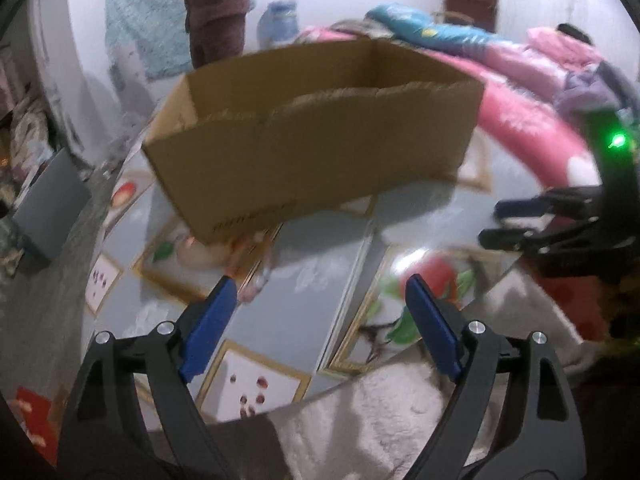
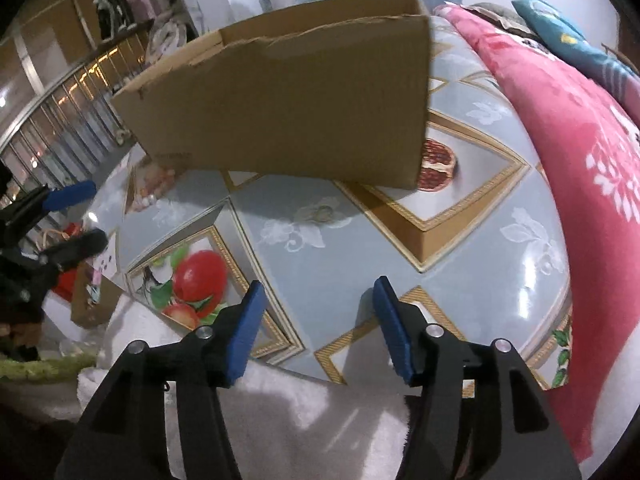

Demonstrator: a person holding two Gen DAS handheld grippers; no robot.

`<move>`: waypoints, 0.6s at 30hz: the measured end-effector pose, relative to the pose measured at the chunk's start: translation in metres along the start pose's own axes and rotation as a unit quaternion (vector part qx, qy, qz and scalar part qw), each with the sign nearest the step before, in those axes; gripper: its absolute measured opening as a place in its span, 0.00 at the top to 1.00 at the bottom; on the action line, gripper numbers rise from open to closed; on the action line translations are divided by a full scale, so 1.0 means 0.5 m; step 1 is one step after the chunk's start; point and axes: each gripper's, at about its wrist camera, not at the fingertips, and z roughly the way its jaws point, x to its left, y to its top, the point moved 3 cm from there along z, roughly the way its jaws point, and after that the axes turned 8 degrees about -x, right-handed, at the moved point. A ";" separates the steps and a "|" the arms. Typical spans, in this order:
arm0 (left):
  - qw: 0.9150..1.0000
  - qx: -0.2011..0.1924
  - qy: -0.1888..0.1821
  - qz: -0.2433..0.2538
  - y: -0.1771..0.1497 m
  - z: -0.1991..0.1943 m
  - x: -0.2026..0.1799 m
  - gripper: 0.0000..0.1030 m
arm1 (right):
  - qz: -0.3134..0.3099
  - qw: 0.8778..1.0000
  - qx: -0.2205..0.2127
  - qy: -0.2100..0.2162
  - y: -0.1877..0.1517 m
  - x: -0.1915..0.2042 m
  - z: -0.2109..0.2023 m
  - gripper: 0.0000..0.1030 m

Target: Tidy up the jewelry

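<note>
An open cardboard box (image 1: 304,140) stands on the round table with a fruit-patterned cloth (image 1: 320,256); the right wrist view shows the box (image 2: 288,100) too. A blurred string of pale pink beads (image 1: 248,268) lies on the cloth by the box's near left corner, and it shows as pearly beads (image 2: 150,192) in the right wrist view. My left gripper (image 1: 320,292) is open above the cloth in front of the box, nothing between its blue pads. My right gripper (image 2: 318,286) is also open and empty. A small brownish item (image 2: 320,213) lies ahead of it; I cannot tell what it is.
A pink flowered blanket (image 2: 580,152) is heaped along the table's right side. White fluffy fabric (image 1: 380,420) lies at the near edge. A person in purple clothes (image 1: 216,4) stands behind the table. A grey box (image 1: 52,204) sits low at the left.
</note>
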 end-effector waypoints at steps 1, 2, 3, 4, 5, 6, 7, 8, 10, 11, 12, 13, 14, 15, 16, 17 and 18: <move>1.000 0.004 0.009 -0.008 -0.002 0.005 0.003 0.20 | -0.005 1.000 -0.001 -0.010 0.003 0.005 0.001 0.44; 1.000 0.006 0.012 -0.014 -0.003 0.007 0.005 0.20 | -0.007 1.000 -0.002 -0.015 0.005 0.005 0.001 0.42; 1.000 0.012 0.020 -0.020 -0.001 0.014 0.008 0.19 | -0.005 1.000 -0.003 -0.024 0.008 0.005 0.001 0.38; 0.999 0.015 0.033 -0.022 0.001 0.019 0.009 0.19 | -0.002 1.000 -0.003 -0.030 0.010 0.002 0.000 0.37; 0.998 0.019 0.047 -0.023 0.005 0.022 0.014 0.19 | 0.002 0.999 -0.003 -0.037 0.015 0.000 0.001 0.33; 0.997 0.024 0.063 -0.022 0.008 0.027 0.016 0.19 | 0.009 0.999 -0.003 -0.044 0.015 -0.006 -0.001 0.32; 0.996 0.033 0.080 -0.022 0.010 0.034 0.020 0.18 | 0.013 0.999 -0.002 -0.047 0.016 -0.009 -0.001 0.32; 0.994 0.043 0.097 -0.024 0.011 0.041 0.026 0.18 | 0.019 0.998 0.001 -0.051 0.016 -0.013 0.000 0.30; 0.991 0.056 0.113 -0.035 0.011 0.045 0.040 0.18 | 0.030 0.998 0.011 -0.061 0.012 -0.017 0.006 0.29; 0.990 0.062 0.118 -0.041 0.011 0.046 0.044 0.18 | 0.034 0.997 0.015 -0.064 0.009 -0.018 0.008 0.29; 0.989 0.069 0.123 -0.049 0.010 0.047 0.049 0.18 | 0.038 0.997 0.020 -0.066 0.007 -0.019 0.012 0.29; 0.988 0.074 0.127 -0.053 0.008 0.048 0.053 0.18 | 0.040 0.997 0.019 -0.068 0.008 -0.019 0.013 0.29; 0.986 0.078 0.132 -0.058 0.006 0.049 0.057 0.18 | 0.041 0.997 0.019 -0.069 0.007 -0.019 0.012 0.28; 0.986 0.081 0.135 -0.060 0.004 0.048 0.059 0.18 | 0.044 0.996 0.021 -0.069 0.008 -0.019 0.013 0.28; 0.985 0.084 0.138 -0.064 0.002 0.046 0.062 0.18 | 0.047 0.996 0.022 -0.069 0.008 -0.020 0.013 0.28; 0.984 0.085 0.139 -0.067 0.001 0.045 0.064 0.18 | 0.049 0.996 0.023 -0.069 0.009 -0.021 0.015 0.27; 0.984 0.087 0.141 -0.069 0.000 0.043 0.066 0.18 | 0.050 0.996 0.023 -0.069 0.010 -0.021 0.016 0.27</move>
